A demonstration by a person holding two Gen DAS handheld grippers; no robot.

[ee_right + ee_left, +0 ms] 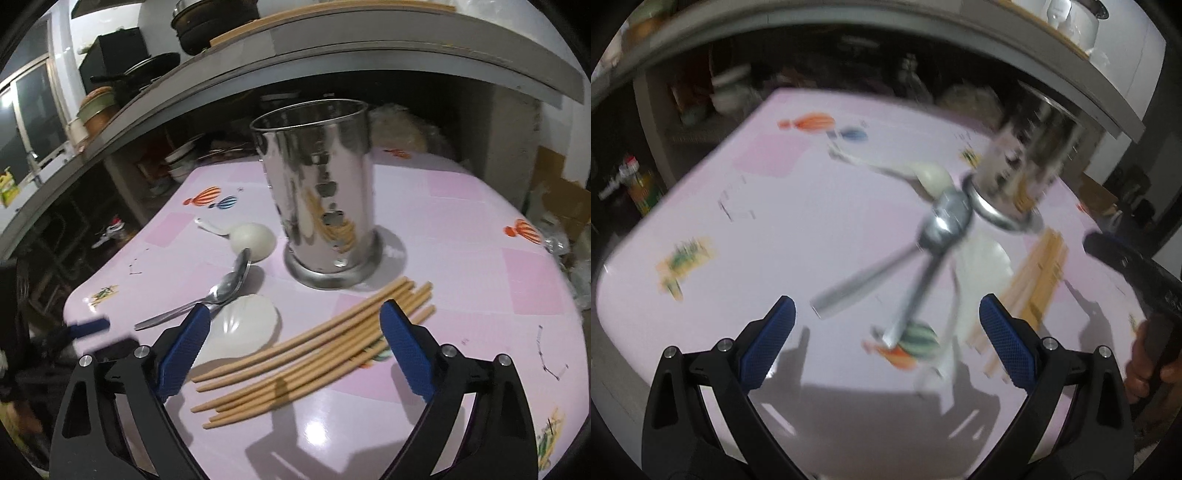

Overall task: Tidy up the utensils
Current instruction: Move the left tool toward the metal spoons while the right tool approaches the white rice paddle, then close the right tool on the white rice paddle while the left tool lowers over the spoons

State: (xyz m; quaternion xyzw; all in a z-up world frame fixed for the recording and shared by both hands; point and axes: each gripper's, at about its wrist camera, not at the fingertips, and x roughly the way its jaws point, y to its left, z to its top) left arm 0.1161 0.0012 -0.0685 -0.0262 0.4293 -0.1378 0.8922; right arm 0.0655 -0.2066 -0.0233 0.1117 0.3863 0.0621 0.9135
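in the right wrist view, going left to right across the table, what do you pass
metal spoons → round white spoon → steel holder → chopsticks → orange balloon print at the far right. The flat white spoon overlaps the metal spoons' span, so it is left out.

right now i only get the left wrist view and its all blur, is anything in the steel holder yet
Observer: In the right wrist view the steel holder stands upright and nothing pokes above its rim.
Operator: where are the chopsticks exactly
Observer: The chopsticks lie loose in a fanned bundle on the pink table, just in front of the holder's base.
Operator: is the right claw on them
Observer: No. The right claw is open with the bundle in front of it, and nothing is gripped.
Operator: and the spoons
Observer: The metal spoons lie between two white spoons, left of the holder.
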